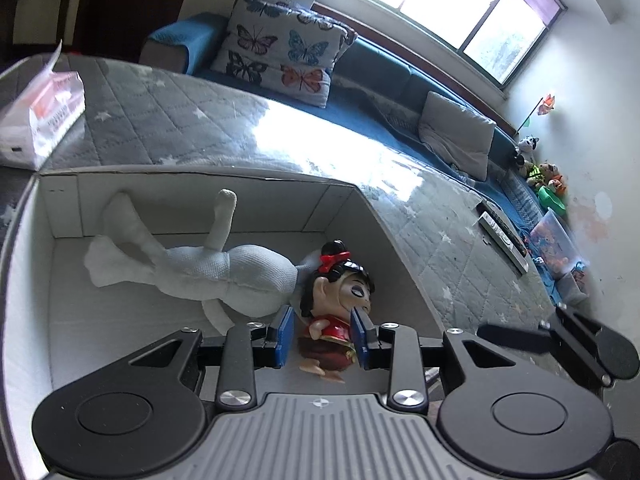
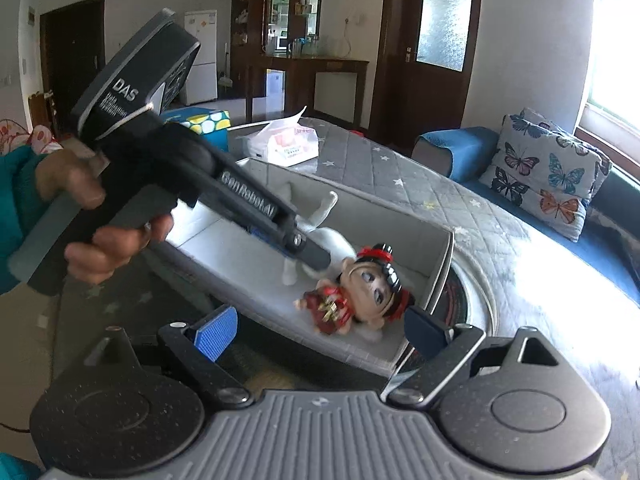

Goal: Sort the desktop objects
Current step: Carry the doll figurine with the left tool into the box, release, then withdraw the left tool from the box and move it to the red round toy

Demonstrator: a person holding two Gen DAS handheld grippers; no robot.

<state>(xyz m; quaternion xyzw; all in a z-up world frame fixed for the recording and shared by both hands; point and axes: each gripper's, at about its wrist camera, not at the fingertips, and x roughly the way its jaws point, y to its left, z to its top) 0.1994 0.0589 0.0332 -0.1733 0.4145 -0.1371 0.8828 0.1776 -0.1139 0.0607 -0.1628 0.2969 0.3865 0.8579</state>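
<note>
Your left claw sits inside the white box, pads apart, with the red-dressed doll figurine lying between them; there's a gap on the left pad side, and contact on the right pad can't be told. The white plush toy lies just ahead-left of that claw, touching the doll. Your right claw hangs wide open over the box's near wall, doll just ahead. The tissue pack is on the surface, far ahead-left.
</note>
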